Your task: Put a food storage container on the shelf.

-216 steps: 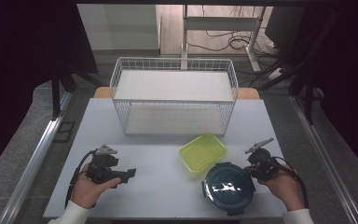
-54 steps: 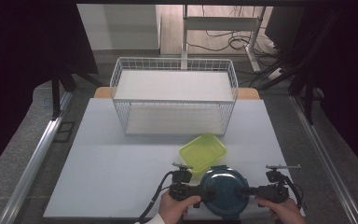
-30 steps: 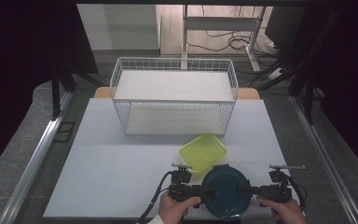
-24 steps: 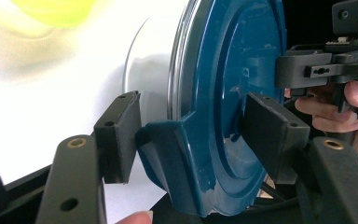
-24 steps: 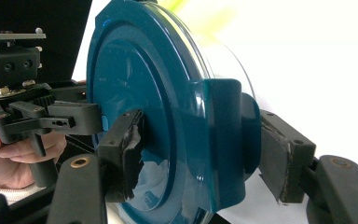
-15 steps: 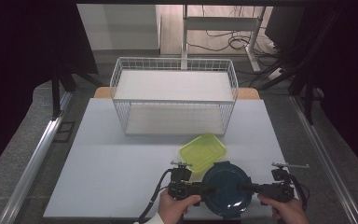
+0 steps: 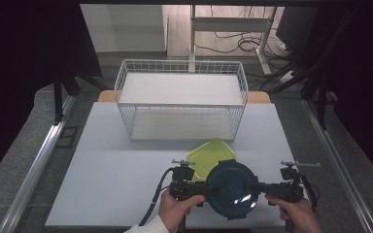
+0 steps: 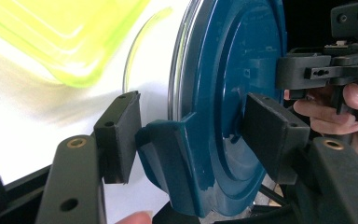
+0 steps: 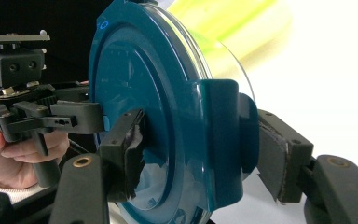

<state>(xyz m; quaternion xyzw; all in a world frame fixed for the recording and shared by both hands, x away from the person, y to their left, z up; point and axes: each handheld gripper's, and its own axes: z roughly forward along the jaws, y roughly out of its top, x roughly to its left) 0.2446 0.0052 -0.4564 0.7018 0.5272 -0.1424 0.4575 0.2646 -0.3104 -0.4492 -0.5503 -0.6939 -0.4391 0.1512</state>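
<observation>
While lifted above the white table [image 7: 102,194], round dark-blue lidded clear container [image 7: 232,190]: left gripper [image 7: 208,187] clamps its nine-o'clock latch, right gripper [image 7: 252,186] its three-o'clock latch; yellow-green plastic tray [image 7: 209,154] at eleven o'clock.

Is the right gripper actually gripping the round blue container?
Touching. In the right gripper view, the right gripper has both pads pressed on the container's blue lid and side clip.

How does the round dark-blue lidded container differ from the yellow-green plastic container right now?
The round dark-blue lidded container is circular and lidded; the yellow-green plastic container is squarish and open. The blue one is gripped at opposite sides by the left gripper and right gripper; the yellow-green one lies untouched on the table.
</observation>
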